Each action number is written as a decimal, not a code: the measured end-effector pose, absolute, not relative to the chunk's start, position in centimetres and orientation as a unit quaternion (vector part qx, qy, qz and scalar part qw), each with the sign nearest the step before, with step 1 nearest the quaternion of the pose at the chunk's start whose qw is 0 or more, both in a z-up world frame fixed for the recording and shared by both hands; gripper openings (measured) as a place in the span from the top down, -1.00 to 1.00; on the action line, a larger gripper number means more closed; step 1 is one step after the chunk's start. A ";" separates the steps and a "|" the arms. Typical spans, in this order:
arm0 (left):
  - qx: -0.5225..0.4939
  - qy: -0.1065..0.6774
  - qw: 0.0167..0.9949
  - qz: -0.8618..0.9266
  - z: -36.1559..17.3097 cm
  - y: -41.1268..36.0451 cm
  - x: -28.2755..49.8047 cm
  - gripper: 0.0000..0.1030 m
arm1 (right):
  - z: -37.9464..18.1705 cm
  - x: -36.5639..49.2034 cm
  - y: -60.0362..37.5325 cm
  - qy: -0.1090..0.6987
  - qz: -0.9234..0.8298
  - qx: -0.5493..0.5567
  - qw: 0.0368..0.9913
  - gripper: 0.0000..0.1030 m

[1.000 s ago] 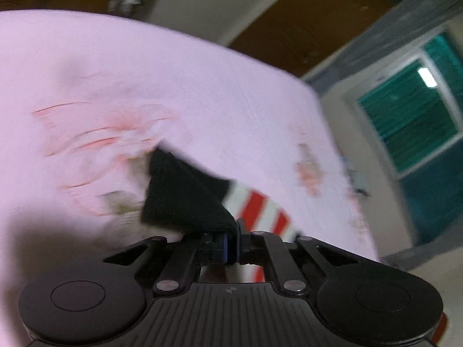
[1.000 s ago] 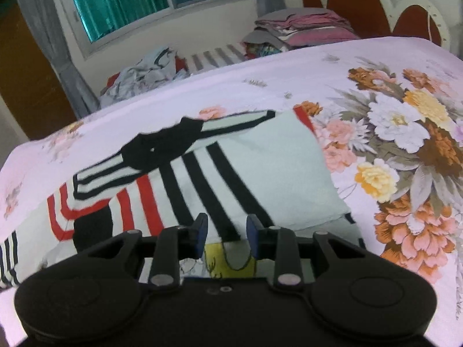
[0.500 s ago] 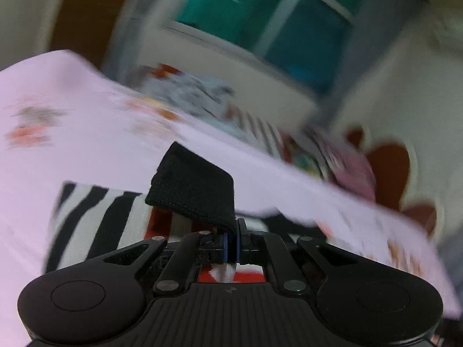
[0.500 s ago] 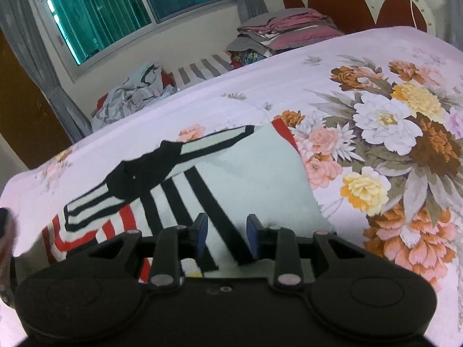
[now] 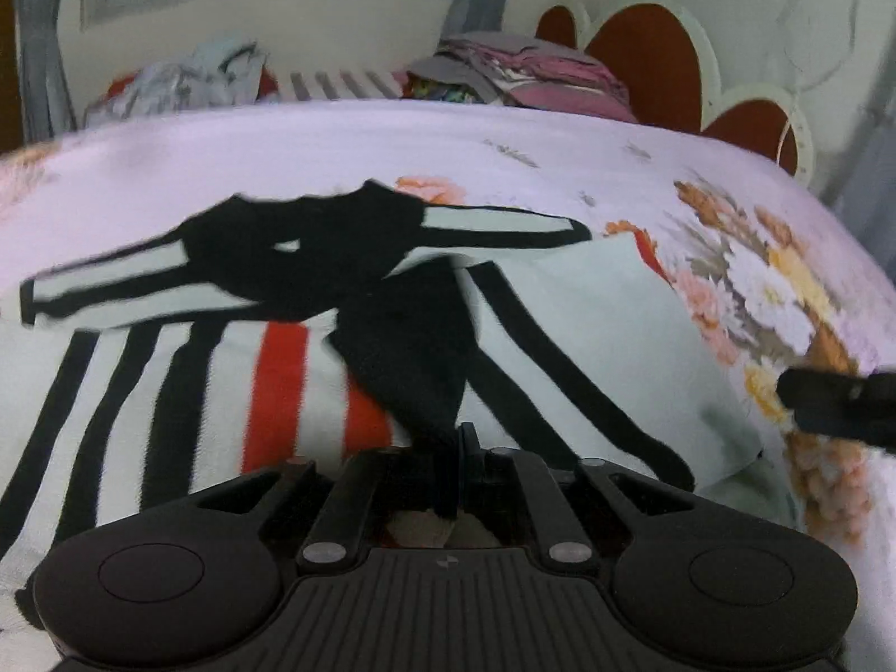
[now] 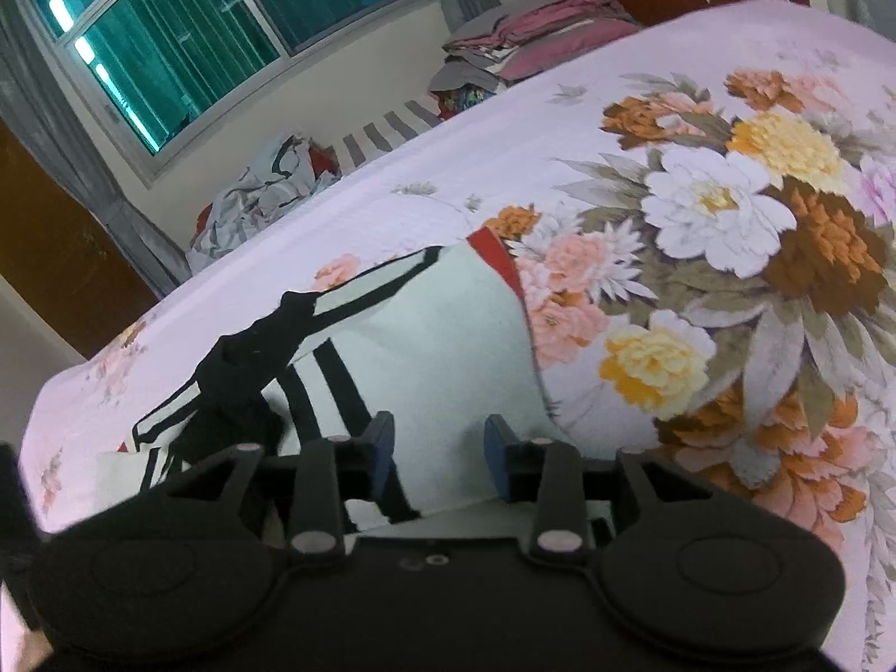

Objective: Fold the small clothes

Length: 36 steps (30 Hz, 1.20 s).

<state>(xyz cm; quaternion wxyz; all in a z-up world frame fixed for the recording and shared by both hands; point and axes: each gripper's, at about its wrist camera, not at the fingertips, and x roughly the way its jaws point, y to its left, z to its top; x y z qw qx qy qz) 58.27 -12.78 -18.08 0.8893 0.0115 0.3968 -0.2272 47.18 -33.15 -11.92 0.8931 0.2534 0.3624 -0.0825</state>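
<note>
The big bed [image 6: 700,129] wears a pink flowery cover, and the striped shirt [image 5: 588,302] lies flat on it, beside the flowers. The right gripper [image 6: 438,451] hangs over the shirt's near edge — its jaws have just been opening, nothing between them. The left gripper [image 5: 455,467] pinches the shirt's black cuff [image 5: 409,358] — its jaws have just been loosening, cuff between them.

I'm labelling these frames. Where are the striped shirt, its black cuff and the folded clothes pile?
striped shirt [image 5: 588,302], left wrist view, pale body panel.
black cuff [image 5: 414,369], left wrist view, middle of the cuff.
folded clothes pile [image 6: 537,39], right wrist view, pink top layers.
</note>
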 end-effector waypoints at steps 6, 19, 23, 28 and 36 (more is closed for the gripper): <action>-0.008 0.355 0.889 -0.290 -16.4 -11.3 55.5 -0.29 | -12.0 47.3 -33.6 0.359 -0.068 0.278 0.888 0.06; -0.027 0.358 0.930 -0.085 -16.8 11.1 48.7 -0.28 | -15.0 51.8 -28.5 0.404 -0.018 0.249 0.880 0.07; -0.003 0.371 0.925 -0.078 -18.9 11.1 48.1 -0.28 | -15.8 52.6 -27.7 0.414 -0.020 0.239 0.878 0.08; -0.005 0.363 0.931 -0.044 -19.3 10.9 50.7 0.22 | -15.9 53.3 -26.6 0.423 -0.017 0.205 0.883 0.30; 0.002 0.395 0.916 -0.069 -19.9 11.1 52.6 0.60 | -12.0 52.5 -25.0 0.370 0.014 0.111 0.922 0.96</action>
